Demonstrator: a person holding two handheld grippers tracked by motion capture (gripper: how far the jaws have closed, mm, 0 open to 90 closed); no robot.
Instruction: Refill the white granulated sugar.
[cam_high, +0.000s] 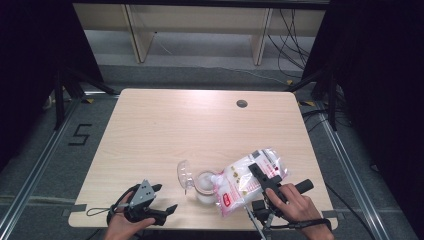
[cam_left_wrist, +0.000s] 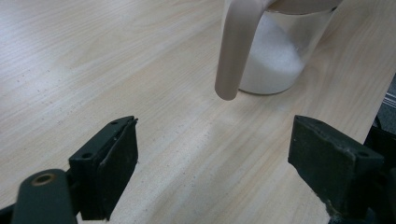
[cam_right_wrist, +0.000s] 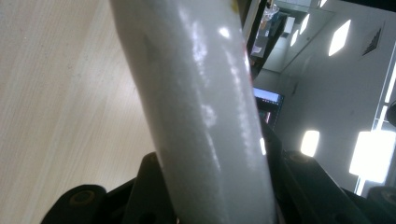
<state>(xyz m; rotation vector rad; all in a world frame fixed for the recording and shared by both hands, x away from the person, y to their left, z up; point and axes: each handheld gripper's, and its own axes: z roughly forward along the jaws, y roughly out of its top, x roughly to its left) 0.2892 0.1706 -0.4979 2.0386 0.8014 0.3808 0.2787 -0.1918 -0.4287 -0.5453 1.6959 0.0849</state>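
Surface: pale wooden table (cam_high: 165, 130), dark floor around it.
Bag (cam_high: 247, 182): clear plastic, white granules inside, tilted mouth-down over the jar.
Jar (cam_high: 204, 187): glass, upright, part-filled with white granules, near the table's front edge.
Right gripper (cam_high: 256, 171): jaws pinching the bag.
Left gripper (cam_high: 167, 200): jaws spread, nothing between them, resting left of the jar, apart from it.

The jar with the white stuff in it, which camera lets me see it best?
The left gripper view: the glass jar stands close and sharp, white grains heaped inside. The high view shows it small, its mouth partly covered by the plastic bag tipped over it. The right gripper view looks along the bag.
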